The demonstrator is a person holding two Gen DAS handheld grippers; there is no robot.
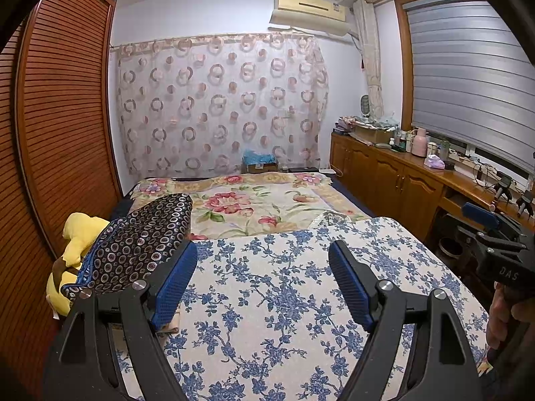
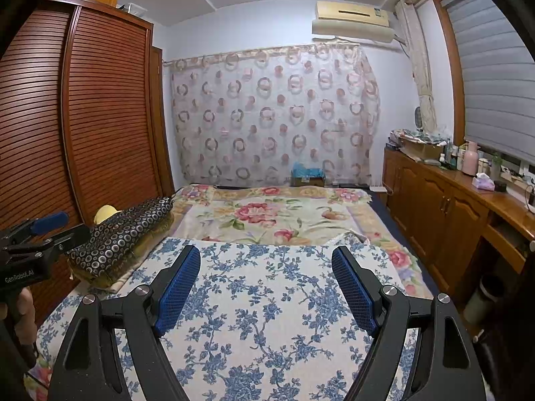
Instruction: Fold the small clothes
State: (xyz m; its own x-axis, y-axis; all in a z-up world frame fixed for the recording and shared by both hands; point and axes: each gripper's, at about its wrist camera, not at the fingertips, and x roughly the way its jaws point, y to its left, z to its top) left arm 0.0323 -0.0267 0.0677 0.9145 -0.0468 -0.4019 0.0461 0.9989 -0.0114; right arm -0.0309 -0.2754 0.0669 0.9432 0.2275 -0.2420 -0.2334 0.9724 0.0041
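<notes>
— Where is the small garment we should fold?

— We can't pick one out. On the bed (image 1: 267,207) we only see a blue-flowered cloth (image 1: 284,300) lying flat, its long axis running away from us.

— And our grippers?

— The left gripper (image 1: 262,264) and the right gripper (image 2: 265,267) both gape wide above that cloth, holding nothing.

Blue-floral cloth (image 1: 274,300) — flat, spread on bed
</notes>
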